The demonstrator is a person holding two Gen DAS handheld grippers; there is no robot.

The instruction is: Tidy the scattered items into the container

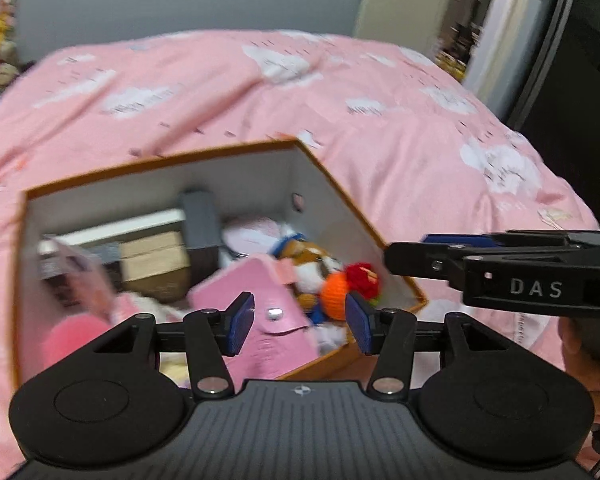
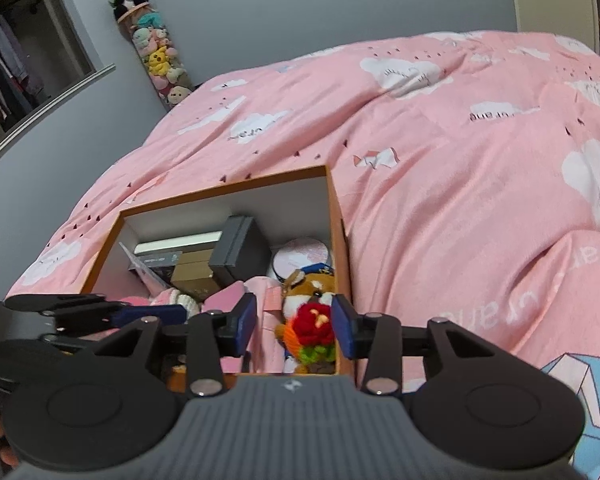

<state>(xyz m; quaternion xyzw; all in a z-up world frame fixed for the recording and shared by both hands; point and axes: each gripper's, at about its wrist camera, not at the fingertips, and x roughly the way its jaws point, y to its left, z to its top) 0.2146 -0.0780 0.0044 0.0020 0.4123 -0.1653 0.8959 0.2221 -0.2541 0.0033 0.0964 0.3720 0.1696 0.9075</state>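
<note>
Blue pads on your left gripper (image 1: 300, 322) stand part-way apart with nothing pressed between them — the pink snap wallet (image 1: 268, 316) lies under them in the box, not in the grip. Your right gripper (image 2: 294, 328) is the same: a middling gap, its pads either side of the red knitted flower (image 2: 315, 320) but, as far as the right wrist view shows, clear of it.

Nearest risk: both grippers crowd the near corner of the orange-rimmed cardboard box (image 2: 220, 188), your left one sitting at about nine o'clock of your right. Pull away carelessly and a finger could hook yarn on the flower or the orange knitted ball (image 1: 335, 286) and drag it back out.

A little farther in, the pile is loose. The fox plush (image 2: 306, 286) leans at about one o'clock of the wallet, against the right wall, and the flower sits high on it — a nudge to the rim could tip them over the side.

Beyond, the dark grey case (image 2: 240, 248), the tan carton (image 2: 192, 274) and the round pink tin (image 2: 302, 258) look settled against the far wall.

Farthest, the pink cloud-print duvet (image 2: 440, 184) is soft and rumpled. Lean on the box and it may tilt. I can see no stray items left on it.
</note>
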